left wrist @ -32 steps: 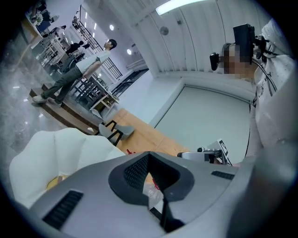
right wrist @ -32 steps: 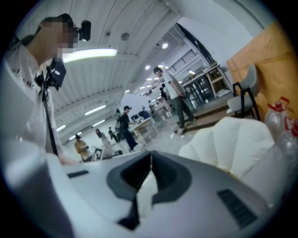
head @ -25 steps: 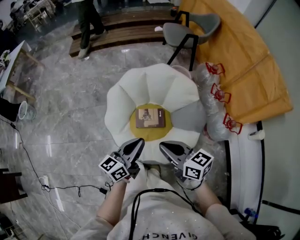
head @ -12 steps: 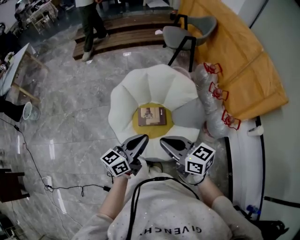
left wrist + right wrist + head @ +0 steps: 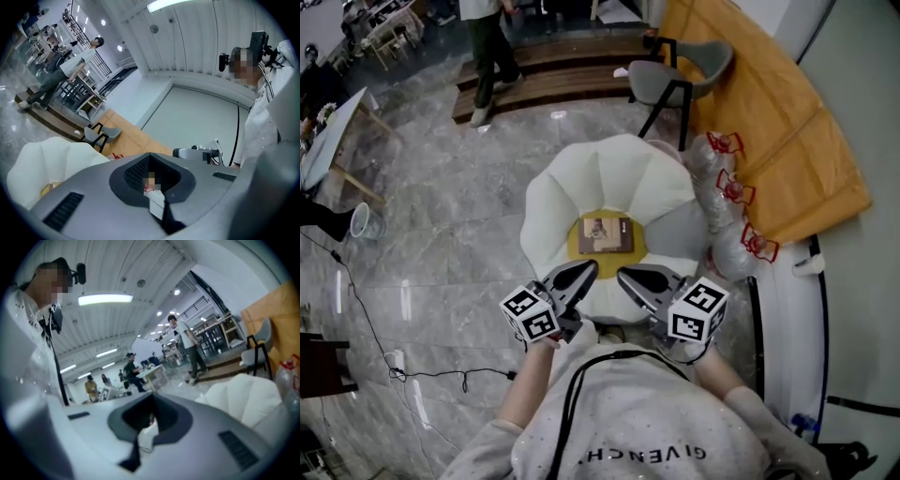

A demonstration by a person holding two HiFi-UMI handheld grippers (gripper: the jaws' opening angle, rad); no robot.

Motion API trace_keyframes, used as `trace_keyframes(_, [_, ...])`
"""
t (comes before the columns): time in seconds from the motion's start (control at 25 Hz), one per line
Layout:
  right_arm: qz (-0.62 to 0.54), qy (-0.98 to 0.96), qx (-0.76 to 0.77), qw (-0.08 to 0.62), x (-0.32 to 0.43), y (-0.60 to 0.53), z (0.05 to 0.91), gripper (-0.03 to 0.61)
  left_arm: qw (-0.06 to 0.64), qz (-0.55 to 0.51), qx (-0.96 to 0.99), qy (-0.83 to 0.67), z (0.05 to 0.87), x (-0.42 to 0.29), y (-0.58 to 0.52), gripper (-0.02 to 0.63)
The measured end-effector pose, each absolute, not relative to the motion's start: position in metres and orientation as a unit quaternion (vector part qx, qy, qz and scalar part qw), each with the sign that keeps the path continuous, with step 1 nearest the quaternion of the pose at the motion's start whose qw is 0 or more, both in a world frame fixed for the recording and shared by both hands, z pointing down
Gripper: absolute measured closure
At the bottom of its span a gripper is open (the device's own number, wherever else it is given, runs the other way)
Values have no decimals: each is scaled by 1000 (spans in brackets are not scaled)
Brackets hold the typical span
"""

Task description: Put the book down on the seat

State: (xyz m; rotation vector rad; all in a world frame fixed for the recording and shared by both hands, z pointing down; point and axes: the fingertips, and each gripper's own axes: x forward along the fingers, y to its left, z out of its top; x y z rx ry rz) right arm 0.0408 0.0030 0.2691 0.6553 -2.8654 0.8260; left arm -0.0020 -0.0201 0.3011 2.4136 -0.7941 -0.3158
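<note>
From the head view, the book [image 5: 607, 234] lies flat on the yellow middle of the white seat [image 5: 551, 202], centre frame. My left claw [image 5: 578, 272] and right claw [image 5: 630, 277] hang just below it, not touching. Left gripper view — my jaws are together, empty. Right gripper view — jaws together too, nothing between.

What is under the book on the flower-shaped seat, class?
The book lies flat on the yellow centre pad of the white petal seat. A yellow rim shows around the book's edges. The middle of the pad is covered by the book, so nothing there can be seen.
</note>
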Motion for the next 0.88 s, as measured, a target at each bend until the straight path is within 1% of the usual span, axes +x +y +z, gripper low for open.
trace_keyframes(0.56, [271,-938,211,44,44,-12,254,561,309,-112,897,-296,289,-6,-34,592])
trace_keyframes(0.88, [278,-936,211,44,44,-15,264,561,323,-120,892,-295,298,-4,-36,592])
